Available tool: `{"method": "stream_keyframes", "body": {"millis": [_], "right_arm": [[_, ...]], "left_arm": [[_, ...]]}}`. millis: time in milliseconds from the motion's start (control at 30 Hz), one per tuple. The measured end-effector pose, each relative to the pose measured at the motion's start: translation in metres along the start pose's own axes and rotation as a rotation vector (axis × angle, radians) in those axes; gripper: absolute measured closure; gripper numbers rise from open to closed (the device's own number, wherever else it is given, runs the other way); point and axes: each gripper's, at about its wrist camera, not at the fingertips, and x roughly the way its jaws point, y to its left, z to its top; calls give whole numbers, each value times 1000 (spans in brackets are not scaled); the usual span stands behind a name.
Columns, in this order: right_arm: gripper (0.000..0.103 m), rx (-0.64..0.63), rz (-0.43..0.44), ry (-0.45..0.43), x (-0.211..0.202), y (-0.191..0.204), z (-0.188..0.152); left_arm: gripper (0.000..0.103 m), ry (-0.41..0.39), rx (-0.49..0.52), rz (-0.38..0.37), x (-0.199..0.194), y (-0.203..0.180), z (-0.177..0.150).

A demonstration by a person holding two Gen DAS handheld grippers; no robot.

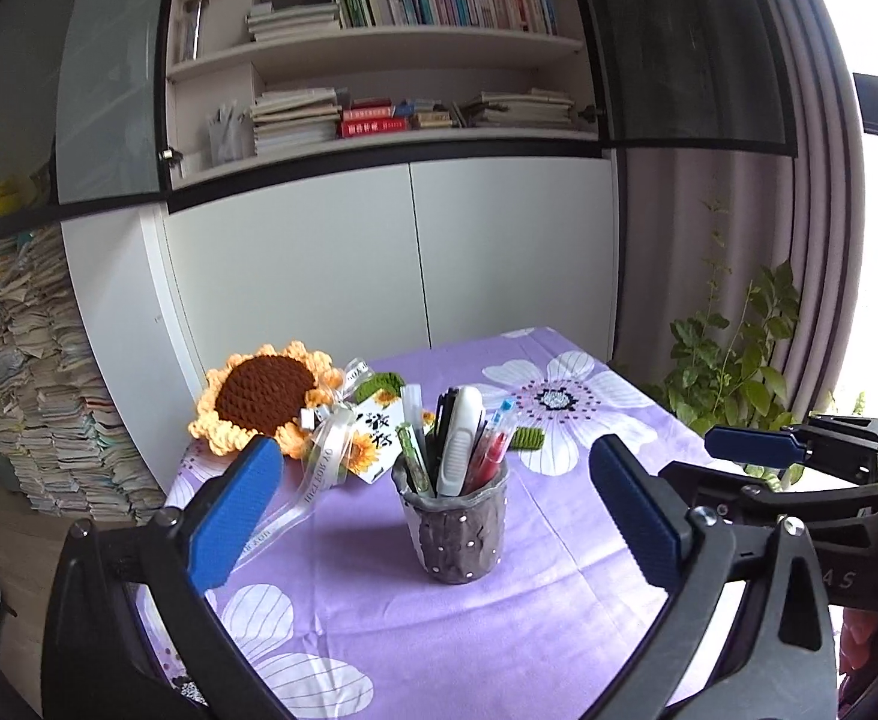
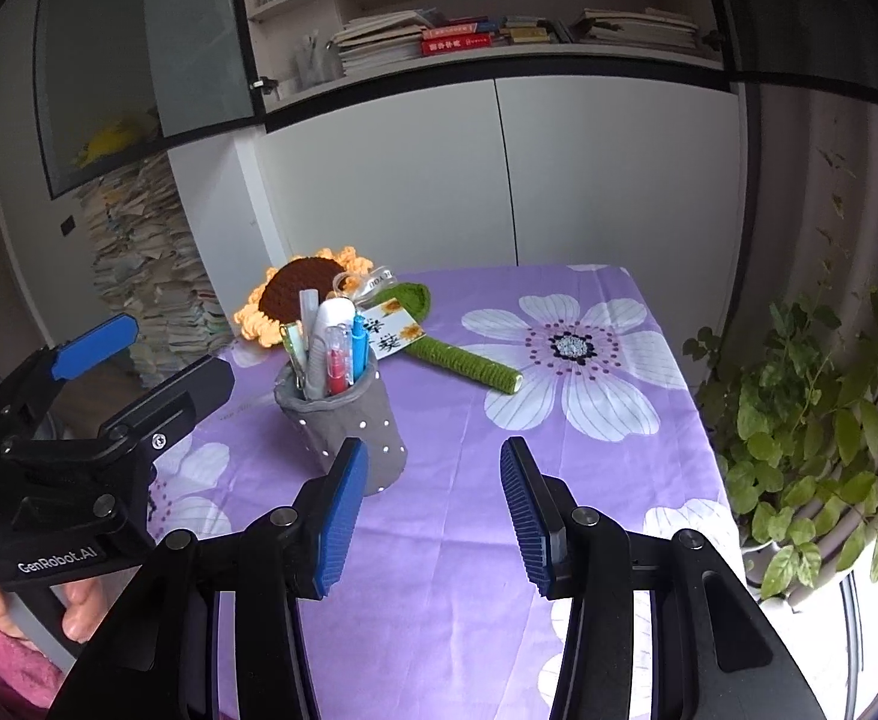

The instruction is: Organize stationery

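Pens crowd the grey pen cup, which stands upright on the lilac flowered tablecloth, near the middle of my left view. Its wall looks hand-shaped, lumpy like clay, dotted with small pale studs, and the rim is wavy. Inside I see a fat white-and-grey utility knife, a red gel pen with a clear barrel, a green-tinted clear pen and a dark one behind.

My left gripper is spread wide, ribbed blue pads either side of the cup but clear of it, nothing between them. My right gripper hangs partly open over bare cloth, pads apart, holding nothing; the cup sits just left of its left pad in that view, and I can see the left tool's black frame and blue fingertip beside it.

Behind the cup lies a crocheted sunflower, brown knitted disc, ruffled yellow-orange petals, with a clear ribbon and a printed card. Its green yarn-wrapped stem runs out across the cloth, round and ridged. Leafy potted plant stands off the table's right edge, white cabinet doors behind.
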Motion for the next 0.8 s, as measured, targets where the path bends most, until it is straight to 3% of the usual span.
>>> {"method": "stream_keyframes", "body": {"millis": [367, 600, 700, 767, 800], "right_arm": [[56, -40, -15, -104, -54, 25, -7], [55, 3, 37, -171, -94, 39, -12], [41, -12, 22, -237, -121, 47, -8], [25, -26, -10, -304, -142, 55, -6], [24, -36, -33, -345, -154, 59, -4]], "left_arm": [[1, -84, -6, 68, -65, -3, 1], [1, -98, -43, 101, -98, -2, 1], [1, -130, -49, 137, -116, -2, 8], [1, -154, -50, 167, -130, -2, 16], [1, -166, -53, 176, -137, -2, 19]]}}
